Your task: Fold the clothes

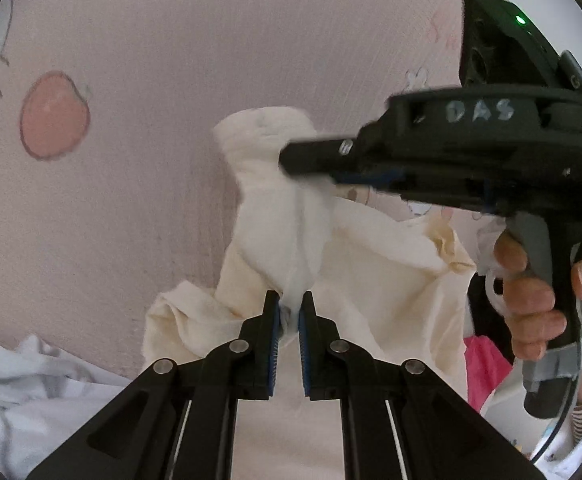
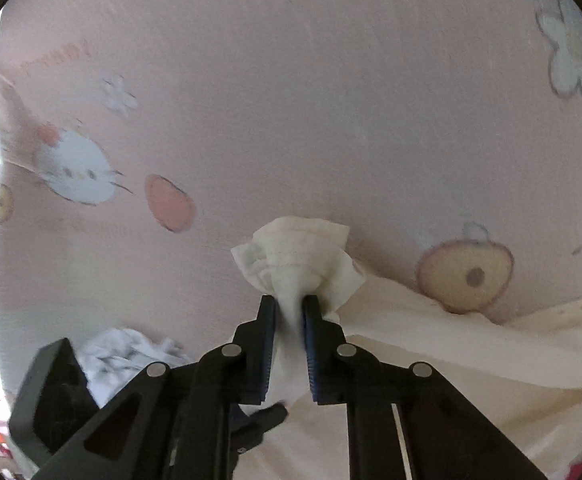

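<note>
You've got both claws clamped on the cream garment (image 1: 371, 276): left claw (image 1: 289, 304) low, right claw (image 2: 289, 304) on the bunched end above it, hanging over the pink bedsheet (image 1: 171, 80).

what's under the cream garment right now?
The pink printed sheet shows around and beyond the cream garment, which both claws, left and right, pinch. A white cloth lies beside it. What lies directly beneath is covered.

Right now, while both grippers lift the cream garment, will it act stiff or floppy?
Probably floppy: the cream garment bunches between the left gripper fingers and sags in folds. Likely light, since the right gripper holds it by a small pinch.
</note>
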Motion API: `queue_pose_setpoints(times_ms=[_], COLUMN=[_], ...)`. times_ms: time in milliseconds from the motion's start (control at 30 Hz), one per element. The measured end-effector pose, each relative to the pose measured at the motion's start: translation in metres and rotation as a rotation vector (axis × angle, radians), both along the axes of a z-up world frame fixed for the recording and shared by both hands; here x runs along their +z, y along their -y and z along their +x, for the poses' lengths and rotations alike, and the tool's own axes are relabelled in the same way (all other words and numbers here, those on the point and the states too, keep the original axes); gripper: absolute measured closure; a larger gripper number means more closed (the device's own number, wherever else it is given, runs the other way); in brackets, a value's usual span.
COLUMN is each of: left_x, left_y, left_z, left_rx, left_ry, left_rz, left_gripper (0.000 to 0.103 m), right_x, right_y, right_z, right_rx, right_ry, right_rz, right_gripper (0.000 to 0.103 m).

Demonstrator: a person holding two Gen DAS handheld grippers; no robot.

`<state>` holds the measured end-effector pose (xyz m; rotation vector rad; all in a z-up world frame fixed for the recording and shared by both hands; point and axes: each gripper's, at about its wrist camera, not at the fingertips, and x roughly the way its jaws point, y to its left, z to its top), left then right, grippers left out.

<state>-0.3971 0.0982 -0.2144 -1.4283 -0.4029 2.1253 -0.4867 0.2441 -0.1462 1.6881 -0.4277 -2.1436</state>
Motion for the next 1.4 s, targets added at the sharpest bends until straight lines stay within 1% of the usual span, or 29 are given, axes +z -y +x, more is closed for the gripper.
queue_pose_setpoints(times_ms=[67, 133, 200, 233, 267, 300, 400, 433, 467, 533, 567, 600, 633, 733, 833, 867, 933, 1033, 1133, 1267, 1400], left_x=[0.012, 0.024, 0.031, 0.031, 0.031, 0.029, 0.023, 0.018, 0.015, 0.006, 0.005, 0.003, 0.002, 0.001, -0.002, -0.003, -0.012, -0.019, -0.027, -0.037, -0.038], left_y=[0.007, 0.015, 0.025, 0.025, 0.025, 0.029, 0.039, 0.038, 0.036, 0.024, 0.022, 0.017, 0.014, 0.006, 0.005, 0.004, 0.0, -0.005, -0.01, -0.017, -0.018], left_z=[-0.002, -0.006, -0.011, -0.013, -0.014, -0.014, -0.016, -0.015, -0.013, -0.008, -0.006, -0.004, -0.003, 0.004, 0.01, 0.013, 0.017, 0.022, 0.027, 0.034, 0.034], left_rx=[0.014, 0.036, 0.052, 0.064, 0.076, 0.081, 0.095, 0.09, 0.081, 0.057, 0.043, 0.029, 0.025, 0.016, 0.036, 0.041, 0.044, 0.035, 0.025, 0.014, 0.022], left_ry=[-0.036, -0.068, -0.072, -0.077, -0.08, -0.068, -0.032, -0.01, 0.003, 0.013, 0.018, 0.027, 0.03, 0.034, 0.032, 0.034, 0.062, 0.076, 0.09, 0.108, 0.122], left_rz=[-0.007, -0.01, -0.006, -0.013, -0.019, -0.009, 0.022, 0.054, 0.071, 0.058, 0.053, 0.055, 0.061, 0.071, 0.073, 0.074, 0.081, 0.065, 0.049, 0.028, 0.016], left_gripper=[0.096, 0.096, 0.096, 0.096, 0.096, 0.096, 0.096, 0.096, 0.096, 0.096, 0.096, 0.096, 0.096, 0.096, 0.096, 0.096, 0.096, 0.096, 0.096, 0.096, 0.096], right_x=[0.016, 0.031, 0.043, 0.048, 0.05, 0.05, 0.053, 0.05, 0.047, 0.041, 0.04, 0.038, 0.036, 0.024, 0.005, 0.0, -0.015, -0.037, -0.054, -0.069, -0.08], right_y=[-0.005, -0.008, -0.006, -0.007, -0.003, 0.0, 0.011, 0.015, 0.02, 0.023, 0.028, 0.034, 0.039, 0.056, 0.059, 0.051, 0.045, 0.039, 0.031, 0.027, 0.024], right_z=[-0.003, -0.007, -0.013, -0.013, -0.013, -0.014, -0.018, -0.019, -0.02, -0.019, -0.018, -0.017, -0.015, -0.006, -0.005, -0.006, -0.006, 0.001, 0.005, 0.013, 0.019], right_rx=[-0.021, -0.042, -0.033, -0.044, -0.035, -0.028, -0.008, 0.011, 0.032, 0.043, 0.045, 0.059, 0.075, 0.107, 0.084, 0.082, 0.082, 0.107, 0.094, 0.105, 0.108], right_ry=[-0.044, -0.081, -0.085, -0.105, -0.109, -0.106, -0.094, -0.077, -0.057, -0.011, 0.007, 0.019, 0.03, 0.069, 0.132, 0.159, 0.21, 0.249, 0.274, 0.258, 0.242], right_rz=[-0.101, -0.161, -0.156, -0.204, -0.278, -0.243, -0.096, -0.08, -0.069, -0.066, -0.042, -0.008, 0.026, 0.075, 0.041, 0.043, 0.076, 0.078, 0.067, 0.064, 0.056], right_gripper=[0.096, 0.096, 0.096, 0.096, 0.096, 0.096, 0.096, 0.096, 0.095, 0.086, 0.074, 0.069, 0.069, 0.069, 0.069, 0.068, 0.068, 0.067, 0.066, 0.066, 0.066])
